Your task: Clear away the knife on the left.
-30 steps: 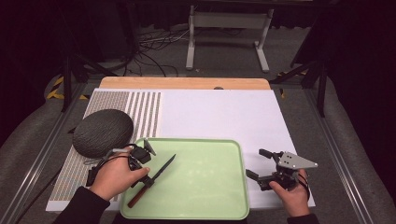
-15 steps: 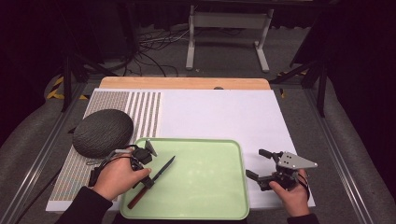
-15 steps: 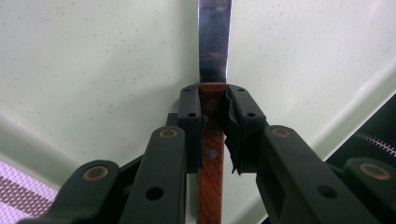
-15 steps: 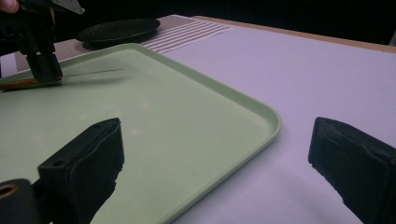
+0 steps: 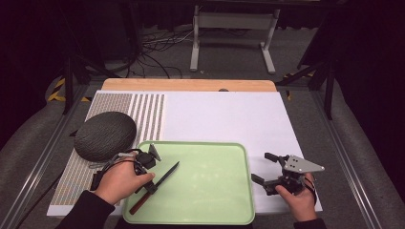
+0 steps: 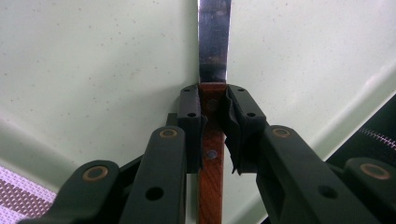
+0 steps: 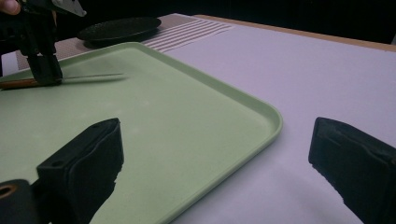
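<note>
Left jaws: the left gripper [image 6: 212, 128] has its jaws drawn in narrow on the wooden handle of the knife [image 5: 155, 186], pads pressing both flanks just behind the blade.
Right jaws: the right gripper [image 5: 268, 168] stands wide open with nothing between the jaws, resting on the white mat [image 5: 229, 119] off the tray's right edge.
Knife: lies flat on the green tray [image 5: 210, 183] near its left edge, handle toward the near left corner, blade pointing toward the tray's middle; the blade seems to rest on the tray floor, though the gripper hides part of the handle in the high view.
Tray: sits at the near edge of the table, on the white mat.
Neighbours: a dark round woven mat [image 5: 105, 136] lies on the striped cloth [image 5: 143, 112] just beyond the tray's far left corner; a wooden strip [image 5: 188, 85] runs along the far edge of the table.
Step in hand: judged to be gripping the knife for a lift out of the tray.
Doing it well: keep the pads square on the handle and off the steel, lift straight up so the tip clears the rim, and hold the blade level and pointed away from the right hand [image 5: 296, 202].
</note>
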The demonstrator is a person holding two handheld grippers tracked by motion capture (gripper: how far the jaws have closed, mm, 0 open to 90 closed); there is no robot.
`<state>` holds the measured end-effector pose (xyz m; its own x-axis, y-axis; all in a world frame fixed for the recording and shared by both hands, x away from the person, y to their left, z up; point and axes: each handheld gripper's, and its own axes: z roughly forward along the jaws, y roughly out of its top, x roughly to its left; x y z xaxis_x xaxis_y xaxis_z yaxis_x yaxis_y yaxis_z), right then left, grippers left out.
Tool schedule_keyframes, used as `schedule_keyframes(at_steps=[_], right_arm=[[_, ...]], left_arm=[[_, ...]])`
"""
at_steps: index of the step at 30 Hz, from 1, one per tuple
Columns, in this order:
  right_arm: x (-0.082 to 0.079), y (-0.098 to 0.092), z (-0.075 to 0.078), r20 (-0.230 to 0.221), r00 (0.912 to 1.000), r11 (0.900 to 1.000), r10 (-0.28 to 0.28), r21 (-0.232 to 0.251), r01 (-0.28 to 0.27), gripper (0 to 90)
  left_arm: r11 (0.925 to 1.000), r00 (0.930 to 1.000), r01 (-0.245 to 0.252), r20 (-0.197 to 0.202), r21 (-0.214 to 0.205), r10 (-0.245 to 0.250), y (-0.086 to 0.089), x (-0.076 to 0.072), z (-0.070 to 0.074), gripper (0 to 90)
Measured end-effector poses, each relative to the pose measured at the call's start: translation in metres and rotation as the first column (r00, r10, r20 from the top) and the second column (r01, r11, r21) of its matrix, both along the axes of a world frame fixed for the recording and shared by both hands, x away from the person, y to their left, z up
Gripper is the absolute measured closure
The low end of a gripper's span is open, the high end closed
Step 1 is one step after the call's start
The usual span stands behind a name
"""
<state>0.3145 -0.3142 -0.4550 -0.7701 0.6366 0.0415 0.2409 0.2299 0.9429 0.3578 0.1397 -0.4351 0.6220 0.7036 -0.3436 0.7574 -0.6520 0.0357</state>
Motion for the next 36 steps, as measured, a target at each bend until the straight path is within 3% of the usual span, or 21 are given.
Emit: schedule_keyframes(at_steps=[5, 6, 8, 15, 16, 18, 20, 21, 24, 25, 27, 28, 29, 30, 32, 34, 36], right_arm=[[0.0, 0.0, 0.0, 0.0, 1.0, 1.0, 0.002, -0.001, -0.002, 4.0], [0.0, 0.0, 0.0, -0.001, 1.0, 1.0, 0.001, 0.0, -0.001, 3.9], [0.0, 0.0, 0.0, -0.006, 1.0, 1.0, 0.003, -0.003, -0.003, 3.3], [0.0, 0.0, 0.0, -0.006, 1.0, 1.0, 0.006, -0.005, -0.006, 3.3], [0.0, 0.0, 0.0, -0.007, 1.0, 1.0, 0.006, -0.003, -0.006, 3.3], [0.0, 0.001, 0.0, -0.005, 1.0, 1.0, 0.007, -0.006, -0.007, 3.2], [0.0, 0.001, 0.0, -0.004, 1.0, 1.0, 0.007, -0.006, -0.007, 3.3], [0.0, 0.001, 0.0, -0.004, 1.0, 1.0, 0.007, -0.006, -0.007, 3.3], [0.0, 0.0, 0.0, -0.005, 1.0, 1.0, 0.006, -0.005, -0.006, 3.3], [0.0, 0.0, 0.0, -0.004, 1.0, 1.0, 0.007, -0.005, -0.007, 3.3], [0.0, 0.001, 0.0, -0.003, 1.0, 0.9999, 0.009, -0.007, -0.009, 3.3], [0.0, 0.001, 0.0, -0.003, 1.0, 0.9999, 0.009, -0.007, -0.009, 3.3], [0.0, 0.001, 0.0, -0.005, 1.0, 1.0, 0.008, -0.006, -0.008, 3.2], [0.0, 0.001, 0.0, -0.005, 1.0, 1.0, 0.008, -0.006, -0.008, 3.2], [0.0, 0.001, 0.0, -0.004, 1.0, 1.0, 0.008, -0.006, -0.008, 3.2], [0.0, 0.0, 0.0, -0.004, 1.0, 1.0, 0.008, -0.005, -0.008, 3.3], [0.0, 0.0, 0.0, -0.003, 1.0, 1.0, 0.008, -0.005, -0.008, 3.3]], left_arm=[[0.9999, 1.0, -0.005, -0.002, -0.011, 0.005, 0.001, 0.0, -0.001, 77.0], [0.9994, 1.0, 0.001, -0.008, -0.035, -0.001, 0.001, 0.0, 0.0, 75.3], [0.999, 1.0, 0.01, 0.001, -0.044, -0.009, 0.001, 0.0, 0.002, 56.4], [0.999, 0.9982, 0.025, 0.056, -0.037, -0.023, 0.002, -0.004, 0.007, 28.9], [0.9981, 0.9947, 0.049, 0.092, -0.036, -0.046, 0.002, -0.006, 0.009, 28.9], [0.9952, 0.9872, 0.094, 0.132, -0.029, -0.089, 0.001, -0.008, 0.01, 14.8], [0.9912, 0.9738, 0.131, 0.19, -0.017, -0.126, 0.0, -0.011, 0.011, 11.6], [0.9912, 0.9738, 0.131, 0.19, -0.017, -0.126, 0.0, -0.011, 0.011, 10.3], [0.9861, 0.9576, 0.165, 0.242, -0.015, -0.157, 0.0, -0.014, 0.015, 10.5], [0.9831, 0.9497, 0.182, 0.262, -0.019, -0.171, 0.0, -0.015, 0.016, 10.6], [0.9731, 0.9247, 0.229, 0.317, -0.024, -0.21, -0.002, -0.017, 0.018, 10.9], [0.9731, 0.9247, 0.229, 0.317, -0.024, -0.21, -0.002, -0.017, 0.018, 12.6], [0.9654, 0.9083, 0.259, 0.348, -0.032, -0.232, -0.005, -0.02, 0.02, 18.0], [0.9654, 0.9083, 0.259, 0.348, -0.032, -0.232, -0.005, -0.02, 0.02, 22.1], [0.9482, 0.8789, 0.316, 0.388, -0.035, -0.278, -0.009, -0.021, 0.019, 24.0], [0.9303, 0.8533, 0.365, 0.412, -0.034, -0.32, -0.012, -0.023, 0.018, 32.0], [0.9188, 0.8483, 0.391, 0.408, -0.053, -0.338, -0.013, -0.023, 0.017, 45.3]])
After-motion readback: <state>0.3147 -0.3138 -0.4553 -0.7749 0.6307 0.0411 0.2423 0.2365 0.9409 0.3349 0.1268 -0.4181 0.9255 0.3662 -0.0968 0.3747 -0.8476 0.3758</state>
